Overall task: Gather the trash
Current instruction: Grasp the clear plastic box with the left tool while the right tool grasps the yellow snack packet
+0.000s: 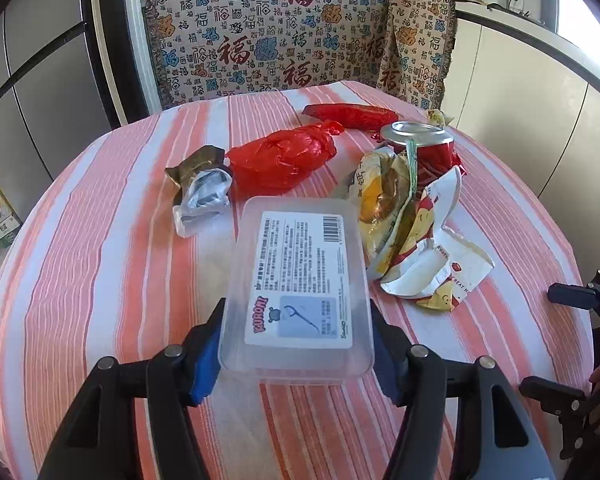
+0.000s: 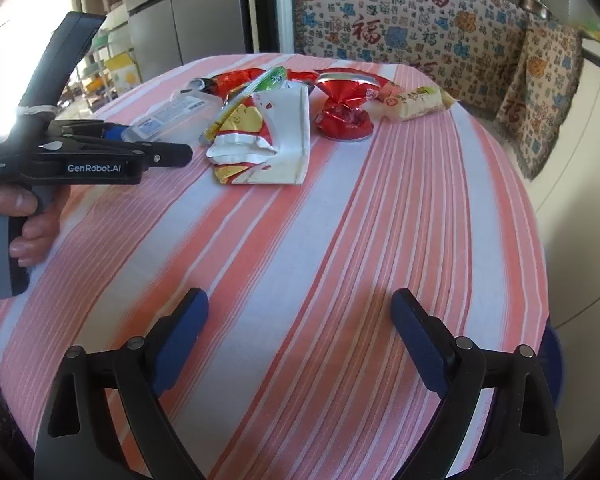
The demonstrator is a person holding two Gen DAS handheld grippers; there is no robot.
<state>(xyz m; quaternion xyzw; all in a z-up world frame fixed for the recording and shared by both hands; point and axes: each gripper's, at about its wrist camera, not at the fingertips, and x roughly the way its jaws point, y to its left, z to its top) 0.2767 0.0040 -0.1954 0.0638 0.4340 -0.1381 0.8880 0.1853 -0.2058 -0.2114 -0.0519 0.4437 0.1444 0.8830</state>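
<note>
Striped in salmon-pink and white, the cloth-covered round table (image 1: 100,264) carries a scatter of trash. Going left to right in the left wrist view: a crumpled brown-and-silver foil wrapper (image 1: 200,188) lies farthest left, touching the knotted red plastic bag (image 1: 284,156) beside it. Behind the bag sits a long red foil packet (image 1: 352,115). Nearer the camera is a clear rectangular plastic box with a white printed label (image 1: 300,280), its near end between the blue pads of the left gripper (image 1: 298,354); both pads sit against the box's side walls, so the gripper is grasping it. To the right of the box a torn white, yellow and red paper food wrapper (image 1: 416,240) leans against a crushed red aluminium drink can (image 1: 420,140).

In the right wrist view a person's hand (image 2: 24,228) grips the handle of the left gripper at the far left, with the clear box just beyond its tips. Rightward come the torn paper wrapper, the crushed can, and a pale yellow sealed snack packet (image 2: 416,104). The right gripper (image 2: 300,312) hangs over bare striped cloth, jaws spread wide, nothing between them
</note>
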